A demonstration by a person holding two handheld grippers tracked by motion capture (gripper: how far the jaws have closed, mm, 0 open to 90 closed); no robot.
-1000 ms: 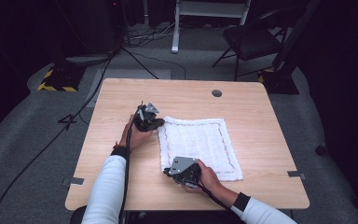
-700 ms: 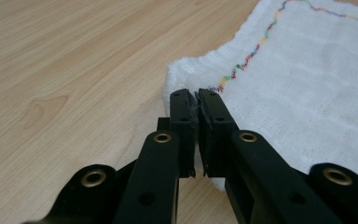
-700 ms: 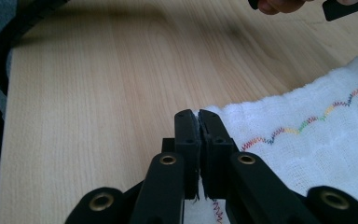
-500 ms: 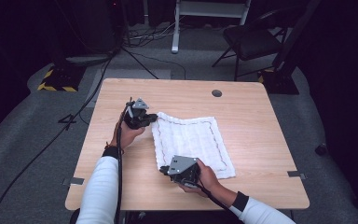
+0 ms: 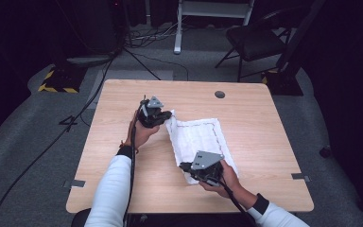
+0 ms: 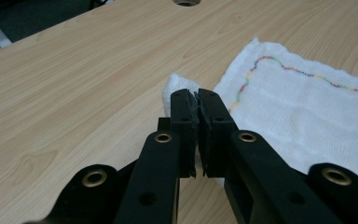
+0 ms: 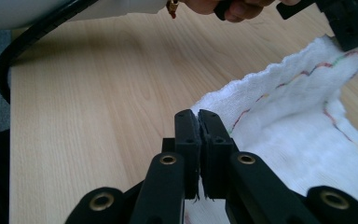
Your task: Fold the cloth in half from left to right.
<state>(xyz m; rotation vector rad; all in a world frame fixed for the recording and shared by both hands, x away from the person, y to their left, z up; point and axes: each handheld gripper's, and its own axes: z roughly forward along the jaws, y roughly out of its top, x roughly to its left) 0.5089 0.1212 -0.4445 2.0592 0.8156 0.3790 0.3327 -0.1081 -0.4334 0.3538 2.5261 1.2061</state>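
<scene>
- Towel [image 5: 199, 142] lies on the table [image 5: 264, 123] just right of centre, white with a coloured stitched line near its edge.
- Each gripper holds a corner on the towel's left edge, likely so that edge can be lifted and folded across to 3 o'clock.
- Left gripper [image 5: 164, 116] sits at the towel's 11 o'clock corner. Jaws pressed together, pinching that corner; it's raised off the wood.
- Right gripper [image 5: 185, 166] sits at the 7 o'clock corner. Jaws pressed together on the towel edge too, cloth fibres showing between them.
- How deep the cloth sits in either pinch is hard to judge from up close.
</scene>
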